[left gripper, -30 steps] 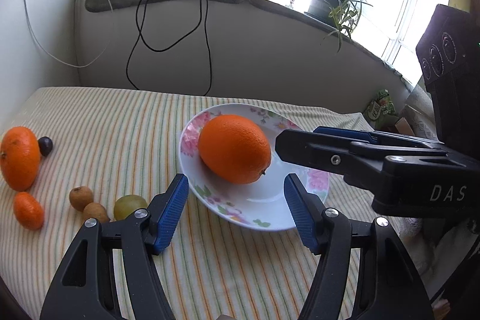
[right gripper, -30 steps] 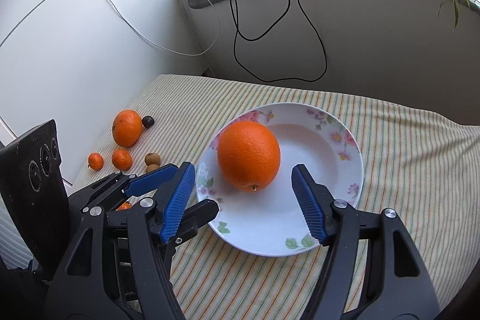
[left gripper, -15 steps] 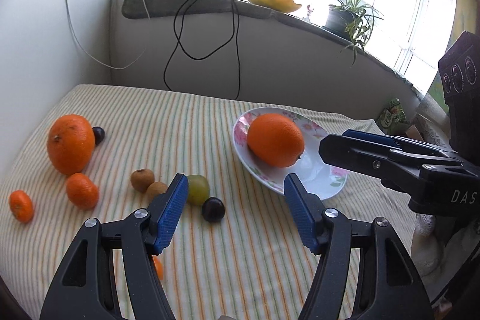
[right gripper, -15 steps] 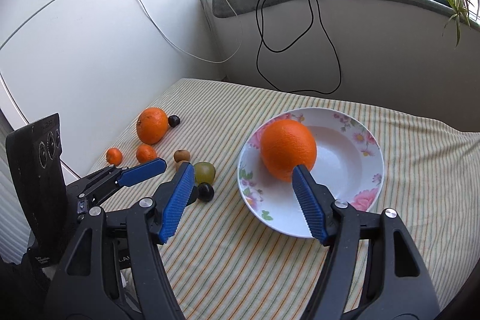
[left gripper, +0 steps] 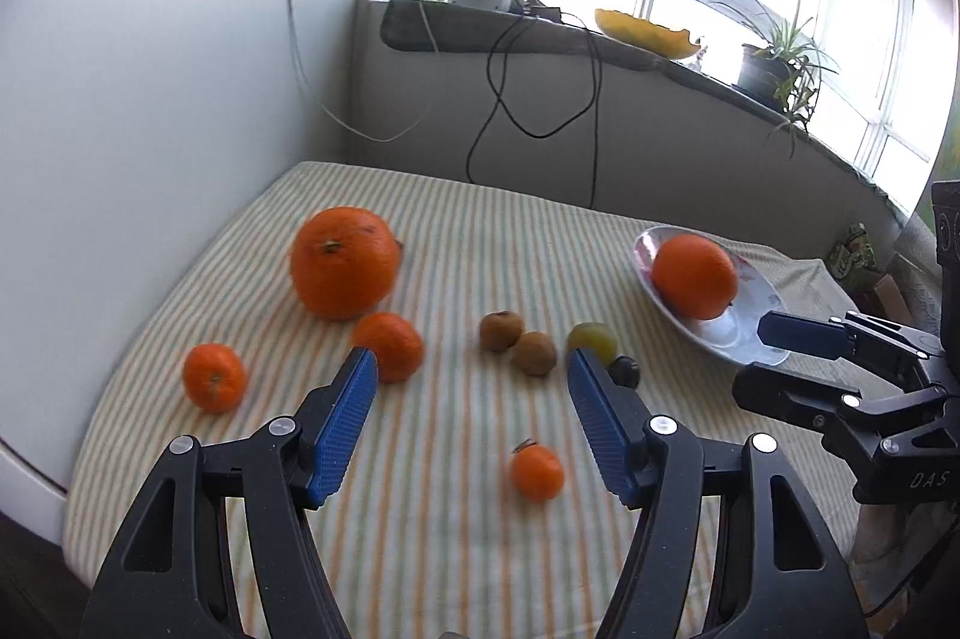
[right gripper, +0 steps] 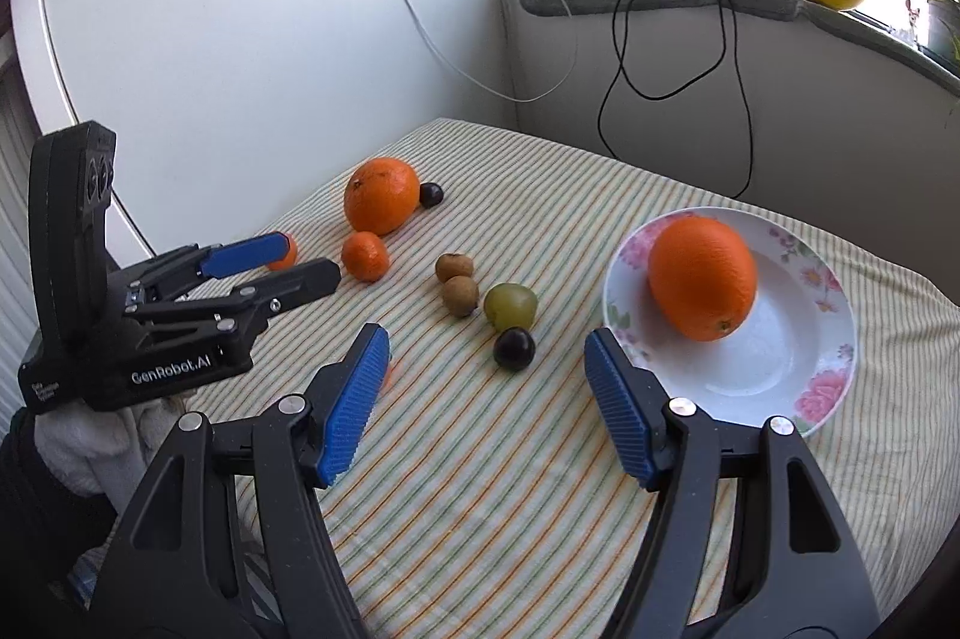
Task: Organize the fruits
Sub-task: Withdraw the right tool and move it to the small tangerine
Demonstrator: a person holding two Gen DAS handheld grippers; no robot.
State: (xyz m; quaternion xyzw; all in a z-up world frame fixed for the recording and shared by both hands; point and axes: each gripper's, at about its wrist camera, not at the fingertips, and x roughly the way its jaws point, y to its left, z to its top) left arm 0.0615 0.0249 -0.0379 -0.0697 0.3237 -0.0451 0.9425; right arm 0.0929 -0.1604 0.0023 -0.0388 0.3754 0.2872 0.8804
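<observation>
A big orange lies in a flowered white plate at the right; it also shows in the left wrist view. A second big orange sits on the striped cloth at the left, with small tangerines around it. Two brown fruits, a green grape-like fruit and a dark plum lie mid-table. My left gripper is open and empty above the loose fruit. My right gripper is open and empty, left of the plate.
Another dark plum sits beside the second orange. A white wall borders the table at the left. Black cables hang from the windowsill, which holds a yellow bowl and a potted plant.
Both grippers have pulled back and swung left, away from the plate. The loose fruit on the cloth has come into the middle of both views. Both stay open.
</observation>
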